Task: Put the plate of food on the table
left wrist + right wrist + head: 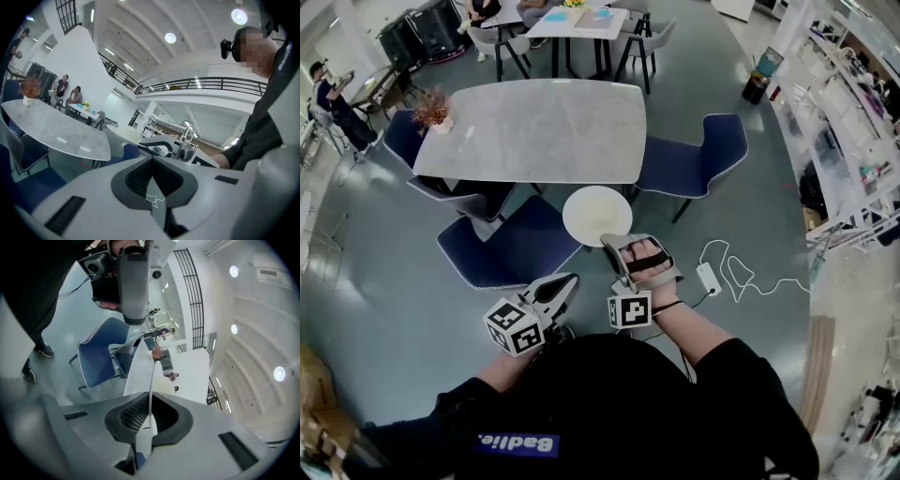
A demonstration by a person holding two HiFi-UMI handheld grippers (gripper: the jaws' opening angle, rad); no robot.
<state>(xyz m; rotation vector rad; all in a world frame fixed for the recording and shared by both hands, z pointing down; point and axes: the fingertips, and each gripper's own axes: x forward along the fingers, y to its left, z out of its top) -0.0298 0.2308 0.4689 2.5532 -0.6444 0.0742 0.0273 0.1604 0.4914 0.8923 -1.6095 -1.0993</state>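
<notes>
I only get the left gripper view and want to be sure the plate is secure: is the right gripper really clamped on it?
Observer: Yes. In the right gripper view, the right gripper has its fingers shut on the rim of the white plate, which is seen edge-on.
Operator: Is the plate over the table?
Observer: Not yet. The head view shows it short of the near edge of the grey table, above the floor beside a blue chair.
Operator: Is anything standing on the table?
Observer: A small plant stands at the table's far left corner, away from the side nearest the plate.
</notes>
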